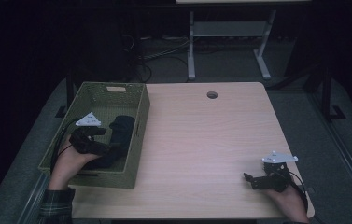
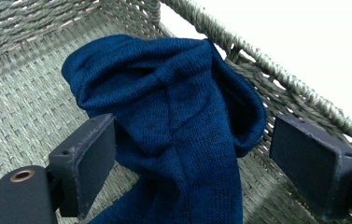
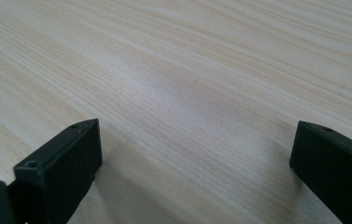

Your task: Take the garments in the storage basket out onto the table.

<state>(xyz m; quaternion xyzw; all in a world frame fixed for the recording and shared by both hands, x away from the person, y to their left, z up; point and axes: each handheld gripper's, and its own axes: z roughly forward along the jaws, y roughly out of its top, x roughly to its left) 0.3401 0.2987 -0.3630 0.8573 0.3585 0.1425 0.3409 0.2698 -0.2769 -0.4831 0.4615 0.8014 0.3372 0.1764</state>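
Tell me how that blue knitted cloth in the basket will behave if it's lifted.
The blue knitted cloth lies in soft folds, so it will probably hang limp and drape. It looks light. Its knit may snag on the woven basket.

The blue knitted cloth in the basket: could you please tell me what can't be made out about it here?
- Blue knitted cloth: its lower end is cut off by the bottom edge of the left gripper view.
- In the high view it looks black in the dim light, and the left gripper covers part of it.
- Basket floor beneath: hidden by the cloth.
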